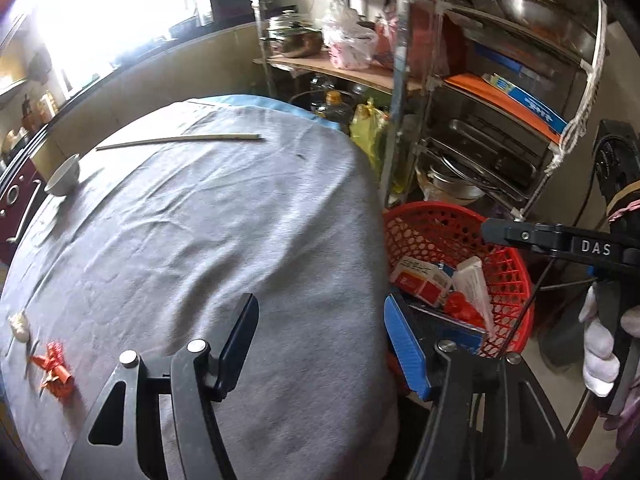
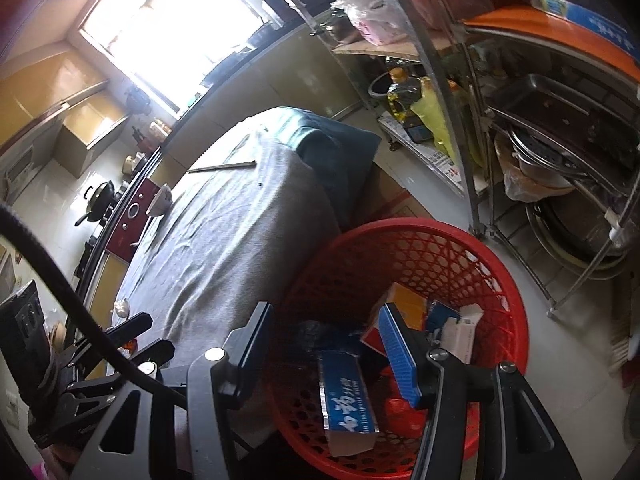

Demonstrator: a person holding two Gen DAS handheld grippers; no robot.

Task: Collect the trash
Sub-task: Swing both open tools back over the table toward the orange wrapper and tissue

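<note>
Right wrist view: right tongs (image 2: 324,344) hang released and empty over the red basket (image 2: 500,280). Left tongs (image 1: 320,344), likewise released, should swing left to the red wrapper (image 1: 54,370) and pinch low.

Cloth (image 1: 208,232): grey, wrinkled, covering the table.
Bowl (image 1: 64,176): white, on the cloth near the far left edge.
Chopsticks (image 1: 180,141): lying flat on the cloth, well apart from the bowl.
Rack (image 1: 400,80): metal, beside the table, holding pots, trays and bags.
Window (image 2: 168,28): bright, above the counter.
Wok (image 2: 98,196): black, on the stove.
</note>
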